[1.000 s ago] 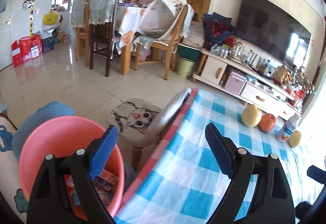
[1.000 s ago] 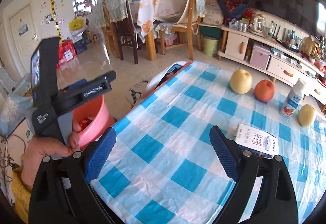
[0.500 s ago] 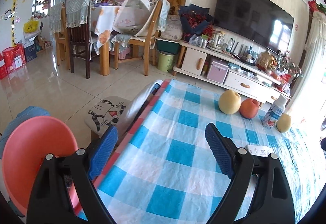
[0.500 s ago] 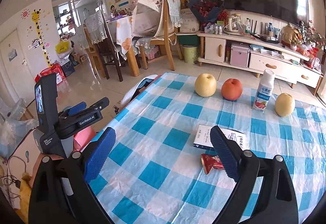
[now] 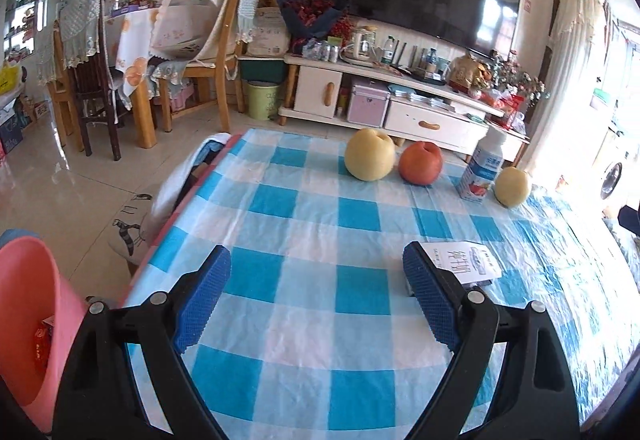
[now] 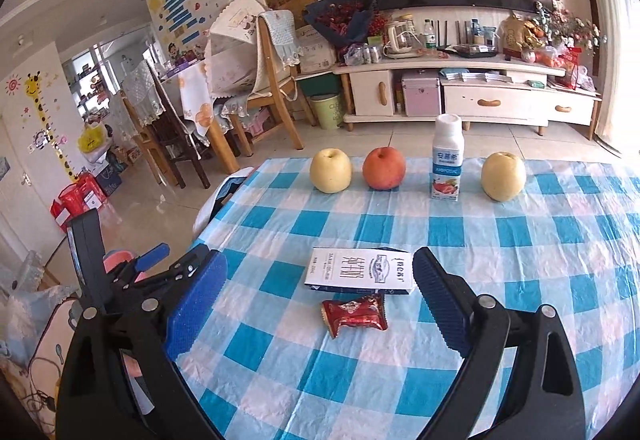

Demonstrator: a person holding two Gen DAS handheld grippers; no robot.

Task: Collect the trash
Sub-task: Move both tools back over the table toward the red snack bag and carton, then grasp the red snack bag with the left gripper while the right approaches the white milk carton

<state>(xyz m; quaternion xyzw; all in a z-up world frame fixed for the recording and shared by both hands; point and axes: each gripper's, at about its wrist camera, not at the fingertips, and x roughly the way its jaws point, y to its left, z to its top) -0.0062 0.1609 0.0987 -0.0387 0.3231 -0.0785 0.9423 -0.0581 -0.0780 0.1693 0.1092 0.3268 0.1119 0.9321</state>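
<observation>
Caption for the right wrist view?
Open right gripper over checked table, facing red wrapper and carton.

Bare checked tablecloth (image 6: 280,352) leads unobstructed to the red wrapper (image 6: 355,314).

Left tongs (image 5: 316,296) gaping, empty, right tongs (image 6: 320,300) gaping, empty, both angled downward

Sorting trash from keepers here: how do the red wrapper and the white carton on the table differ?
The wrapper is red, shiny and crinkled; the carton is white, printed and boxy, with straight edges. The wrapper is the smaller of the two. The wrapper lies nearer the camera, the carton just behind it, towards the fruit. Both lie flat on the checked cloth, ahead of the open right gripper.
</observation>
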